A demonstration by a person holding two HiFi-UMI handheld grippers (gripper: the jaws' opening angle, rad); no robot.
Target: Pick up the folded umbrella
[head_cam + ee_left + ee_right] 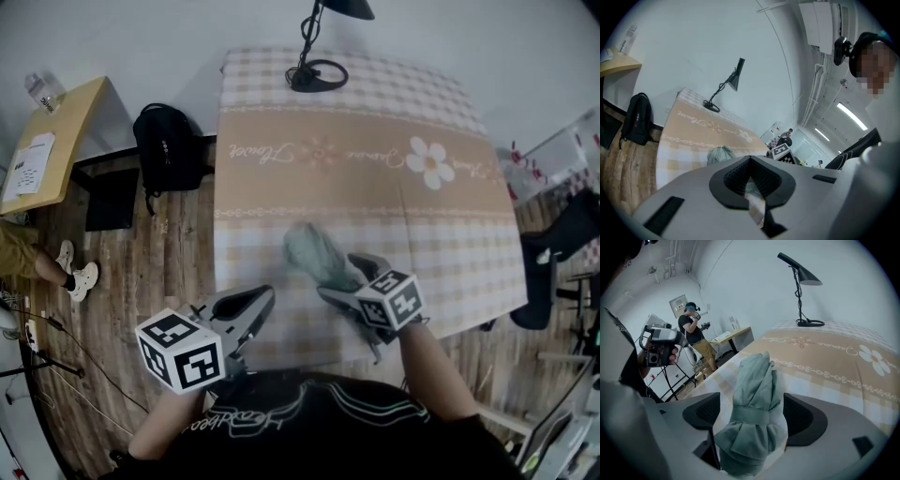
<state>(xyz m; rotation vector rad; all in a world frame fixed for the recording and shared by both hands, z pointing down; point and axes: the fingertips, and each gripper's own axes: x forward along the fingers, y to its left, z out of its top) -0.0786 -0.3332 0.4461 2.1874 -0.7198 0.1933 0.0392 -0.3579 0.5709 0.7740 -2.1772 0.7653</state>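
Folded umbrella (757, 394) on tablecloth (829, 369), between spread jaws of right gripper (752, 417)

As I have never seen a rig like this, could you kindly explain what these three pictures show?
There is no robot: a person holds a two-jaw gripper in each hand, and the marker cubes are part of the grippers. One picture looks down from a head camera; the other two look along each gripper's jaws. On the beige checked tablecloth lie a folded grey-green fabric umbrella and, at the far edge, a black desk lamp. The right gripper has its jaws open around the umbrella, not yet gripping it. The left gripper is shut and empty.
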